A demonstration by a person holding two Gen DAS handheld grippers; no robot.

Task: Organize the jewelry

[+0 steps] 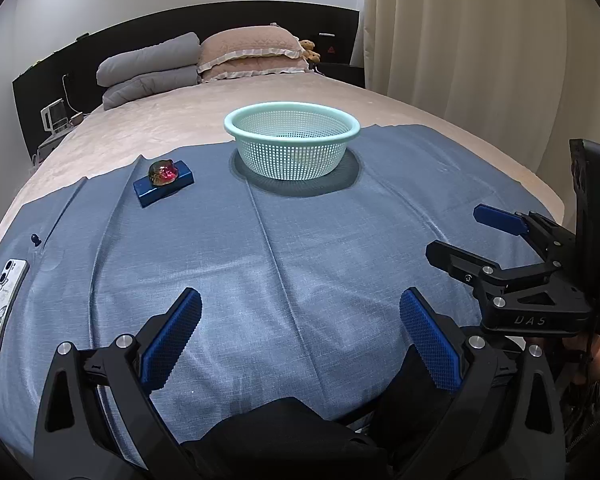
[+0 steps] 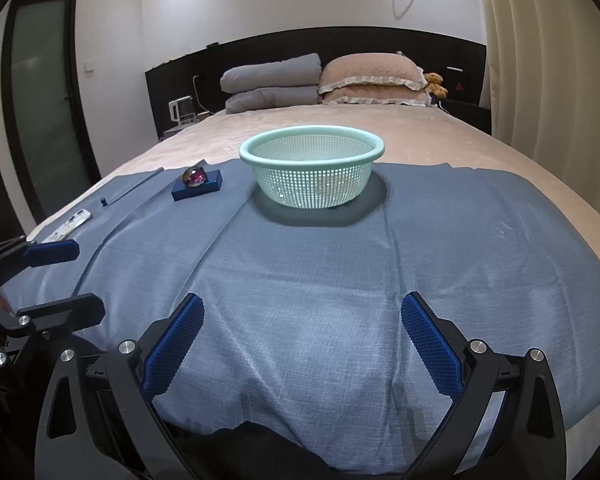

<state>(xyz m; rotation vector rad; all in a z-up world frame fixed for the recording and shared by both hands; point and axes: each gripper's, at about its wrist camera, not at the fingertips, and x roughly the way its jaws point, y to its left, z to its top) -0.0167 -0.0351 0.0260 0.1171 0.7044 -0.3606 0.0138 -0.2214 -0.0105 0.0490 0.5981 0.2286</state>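
Note:
A glossy red-and-dark jewel piece (image 1: pixel 163 172) sits on a small blue box (image 1: pixel 163 187) on the blue cloth (image 1: pixel 300 264), left of a mint-green mesh basket (image 1: pixel 292 140). The right wrist view shows the jewel piece (image 2: pixel 195 176), the box (image 2: pixel 198 190) and the basket (image 2: pixel 312 170) too. A tiny dark blue piece (image 1: pixel 35 239) lies on the cloth at far left; it also shows in the right wrist view (image 2: pixel 104 201). My left gripper (image 1: pixel 300 312) is open and empty above the near cloth. My right gripper (image 2: pixel 302 316) is open and empty, and also shows at the right of the left wrist view (image 1: pixel 452 232).
A phone in a butterfly case (image 1: pixel 2 304) lies at the cloth's left edge. The cloth covers the foot of a beige bed (image 1: pixel 172 120) with pillows (image 1: pixel 204 60) at the headboard. Curtains (image 1: pixel 480 40) hang on the right. A dark garment (image 1: pixel 284 440) lies at the near edge.

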